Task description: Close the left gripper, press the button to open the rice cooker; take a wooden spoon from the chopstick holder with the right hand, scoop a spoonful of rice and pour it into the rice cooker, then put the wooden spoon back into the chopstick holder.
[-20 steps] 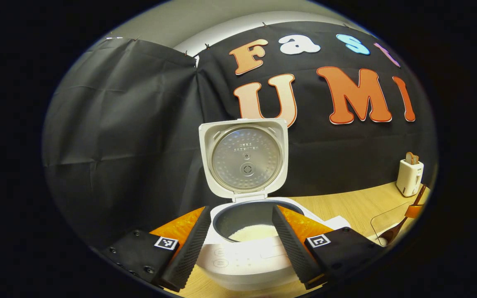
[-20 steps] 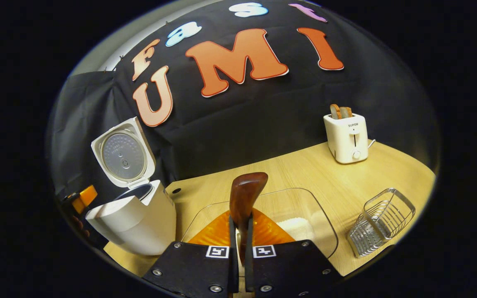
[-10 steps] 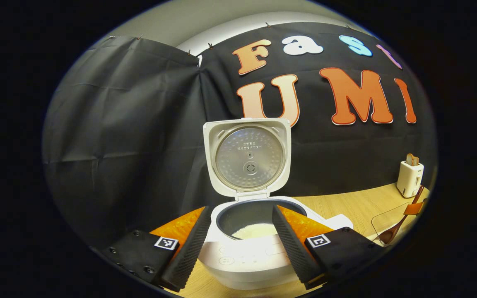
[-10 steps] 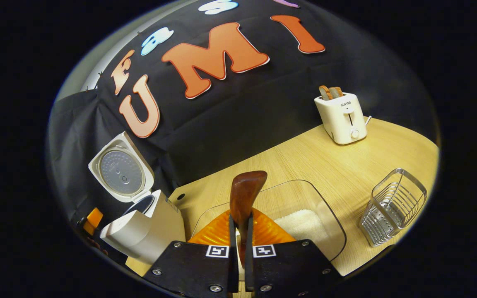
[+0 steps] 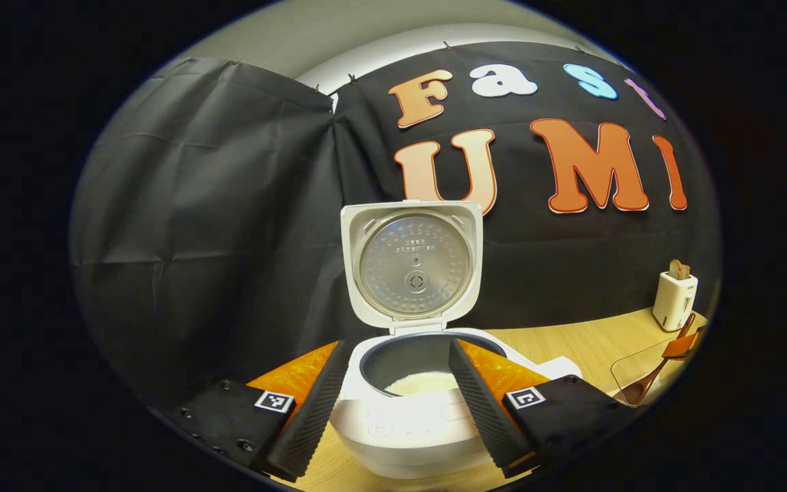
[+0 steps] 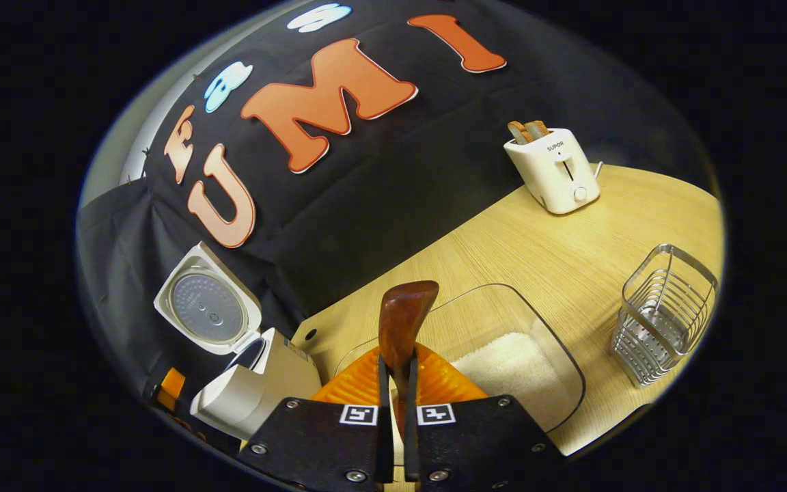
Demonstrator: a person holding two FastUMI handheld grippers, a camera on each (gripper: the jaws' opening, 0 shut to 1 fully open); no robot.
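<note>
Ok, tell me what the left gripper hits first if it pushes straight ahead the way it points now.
Probably the rice cooker. The open left gripper points at its white front, with the raised lid behind. How near the fingers are is hard to judge.

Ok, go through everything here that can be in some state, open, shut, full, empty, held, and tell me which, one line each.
Rice cooker: lid up, some rice in the pot.
Left gripper: open, holding nothing.
Right gripper: shut on the wooden spoon.
Wooden spoon: held, bowl over the clear container.
Clear container: uncovered, rice in it.
Chopstick holder: upright, no spoon in it.
Toaster: slices sticking up from the slots.
</note>
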